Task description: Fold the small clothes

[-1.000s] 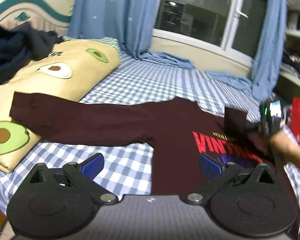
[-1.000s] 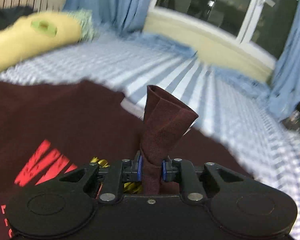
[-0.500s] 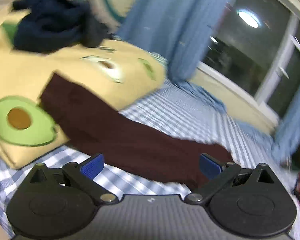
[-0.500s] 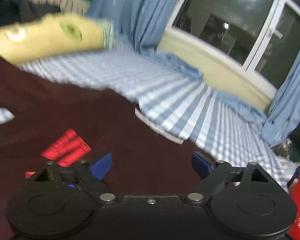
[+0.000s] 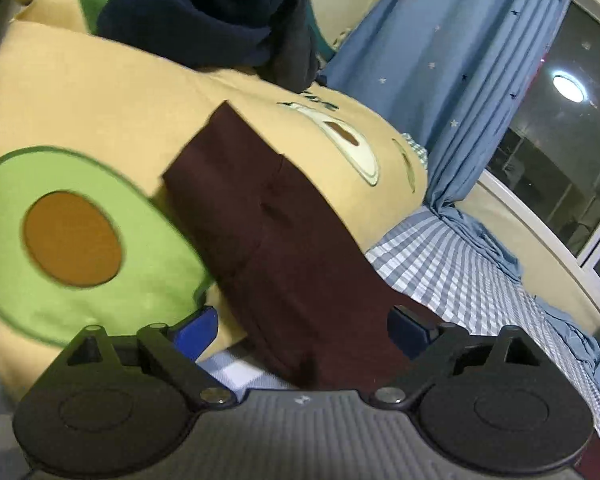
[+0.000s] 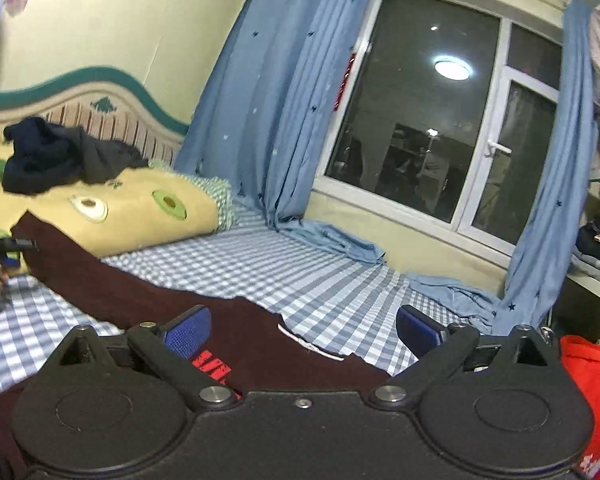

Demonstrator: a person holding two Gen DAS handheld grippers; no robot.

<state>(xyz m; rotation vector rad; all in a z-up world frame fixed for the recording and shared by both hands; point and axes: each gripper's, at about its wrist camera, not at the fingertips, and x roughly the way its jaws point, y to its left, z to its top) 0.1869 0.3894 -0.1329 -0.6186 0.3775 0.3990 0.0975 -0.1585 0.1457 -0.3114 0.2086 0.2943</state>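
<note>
Maroon long-sleeve shirt point(image 6: 236, 332) is spread flat on the checked bed sheet point(image 6: 284, 272), w/ one sleeve point(image 5: 284, 240) stretched out and its cuff end lying up on the avocado pillow point(image 5: 72, 128). Left gripper point(image 5: 300, 332) is wide open but has just been closing a bit, blue pads either side of that sleeve, not pinching it. Right gripper point(image 6: 300, 326) has just been opening, jaws wide apart w/ nothing btwn them, up above the shirt's collar area.

Between the blue pads of the left gripper point(image 5: 300, 330) runs a dark maroon sleeve point(image 5: 284, 236), over a yellow pillow point(image 5: 100, 120) printed with green avocados. Beyond the right gripper point(image 6: 302, 326), the maroon shirt point(image 6: 244, 332) shows red lettering on a blue-and-white checked sheet point(image 6: 300, 276).
</note>
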